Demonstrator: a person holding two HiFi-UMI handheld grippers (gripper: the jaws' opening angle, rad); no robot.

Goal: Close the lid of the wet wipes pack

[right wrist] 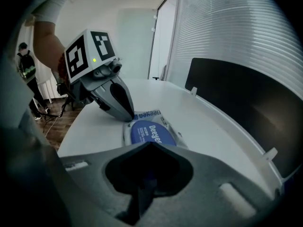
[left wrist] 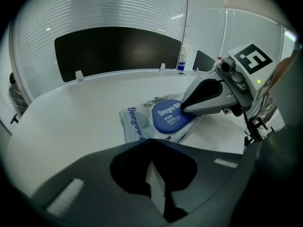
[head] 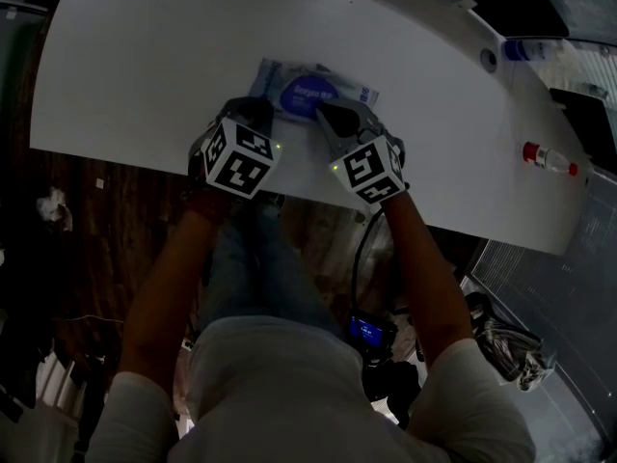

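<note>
Your left tool is at the near side of the white table, with its marker cube towards you. Its own view shows the two jaws drawn together with only a thin seam between them and nothing held. In the right gripper view its closed tip comes down on the edge of the wet wipes pack, just beside the lid.

The pack lies flat on the table, close to the near edge and between your two tools. Its round blue lid sits flat on top of it, printed face up.

Your right tool reaches in from the other side, and its jaws are also pressed together with nothing gripped. In the left gripper view its closed tip rests on the rim of the blue lid, on the side facing that tool. The two tool tips stand near each other, with the lid between them.

Further right, well apart from the pack, a small bottle with a red cap lies on its side on the table. A clear bottle lies near the far right edge.
</note>
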